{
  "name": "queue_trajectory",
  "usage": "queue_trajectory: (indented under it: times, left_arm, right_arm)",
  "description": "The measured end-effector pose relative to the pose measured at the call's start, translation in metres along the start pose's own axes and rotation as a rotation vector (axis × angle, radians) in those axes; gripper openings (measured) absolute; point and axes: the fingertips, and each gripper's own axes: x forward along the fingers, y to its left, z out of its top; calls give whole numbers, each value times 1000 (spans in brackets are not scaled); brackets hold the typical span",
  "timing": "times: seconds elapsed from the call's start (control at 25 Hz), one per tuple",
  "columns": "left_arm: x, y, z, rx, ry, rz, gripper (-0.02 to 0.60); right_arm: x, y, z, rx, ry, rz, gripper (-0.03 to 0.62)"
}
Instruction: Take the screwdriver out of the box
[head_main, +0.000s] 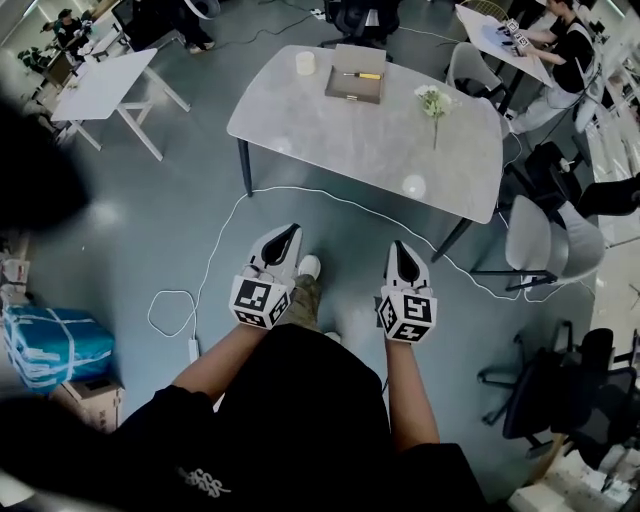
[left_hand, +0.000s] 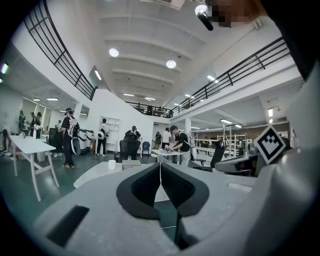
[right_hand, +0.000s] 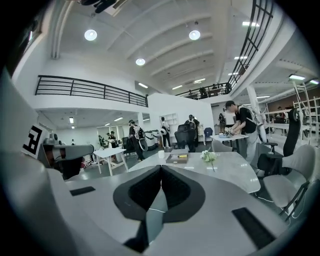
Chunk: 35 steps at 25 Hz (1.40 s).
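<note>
A shallow brown box (head_main: 354, 82) lies at the far side of the grey table (head_main: 340, 135), with a yellow-handled screwdriver (head_main: 363, 75) inside it. The right gripper view shows the box (right_hand: 177, 159) and the screwdriver (right_hand: 182, 155) far ahead. In the left gripper view the box (left_hand: 131, 162) is small and distant. My left gripper (head_main: 290, 233) and right gripper (head_main: 401, 247) are held over the floor, well short of the table. Both are shut and hold nothing, the left gripper (left_hand: 160, 166) and the right gripper (right_hand: 160, 170) each with pads meeting.
On the table stand a white cup (head_main: 305, 63), a small bunch of flowers (head_main: 433, 102) and a white round object (head_main: 414, 185). A white cable (head_main: 215, 255) loops over the floor. Grey chairs (head_main: 550, 245) stand at the right, a white desk (head_main: 105, 85) at the left, and blue packages (head_main: 55, 342) lie nearby.
</note>
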Motion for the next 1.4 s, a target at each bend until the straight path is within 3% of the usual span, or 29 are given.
queue_trajectory:
  times: [0.36,0.64,0.88,1.2,1.4]
  left_arm:
    - [81,77,4,-34,-1,19,18]
    - [142,156,2,-102,6,45,18]
    - [195,206,12,-66,20,-8,18]
    - [247,223,14,-73,18,-108,18]
    - [276,220,8,-77,17,-127,18]
  right_arm:
    - [112,-4,21,-36,69,24,12]
    - [202,7,45,-69,96,31,12]
    - [261,-1,71,-65,94,-13,12]
    - [297,0,81,-48,80,-70,12]
    - [314,-14,87,-57,51,-82,12]
